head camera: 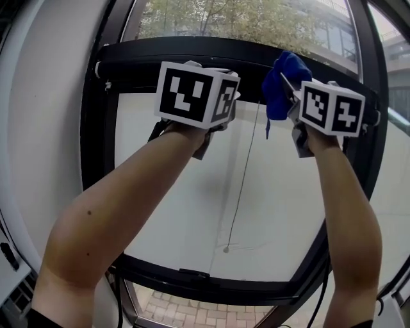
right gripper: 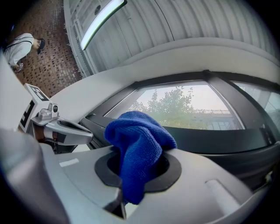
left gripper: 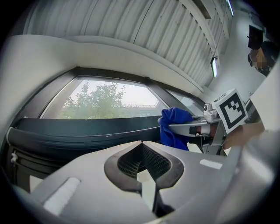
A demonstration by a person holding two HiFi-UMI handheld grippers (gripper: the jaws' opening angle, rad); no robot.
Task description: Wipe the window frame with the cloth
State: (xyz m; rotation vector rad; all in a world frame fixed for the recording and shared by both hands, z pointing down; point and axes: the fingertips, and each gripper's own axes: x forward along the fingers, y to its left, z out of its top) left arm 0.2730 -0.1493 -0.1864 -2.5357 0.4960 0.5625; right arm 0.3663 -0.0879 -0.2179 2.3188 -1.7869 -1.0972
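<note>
Cloth (head camera: 286, 82), blue and bunched, sits in the upper right of centre in the head view, clamped in the right gripper (head camera: 292, 96). The right gripper view shows both jaws closed onto it, with a rounded wad bulging above the jaws and a loose tail hanging below them. The cloth overlaps the black top bar of the window frame (head camera: 128, 54) in the head view; contact with the bar cannot be confirmed from any view. The left gripper (left gripper: 141, 143) is held up at about the same height, to the left of the right one and apart from it. Its jaws are drawn together at the tips and grip nothing. In the left gripper view the cloth and the right gripper appear at centre right, just in front of the dark frame bar. Both forearms reach upward from the lower corners of the head view: the left forearm (head camera: 122, 205) from the lower left, the right forearm (head camera: 346, 211) along the right side. A thin cord (head camera: 243, 186) hangs down the middle of the pale lower pane and ends in a small bead. Trees (head camera: 211, 19) show through the glass above the top bar.
</note>
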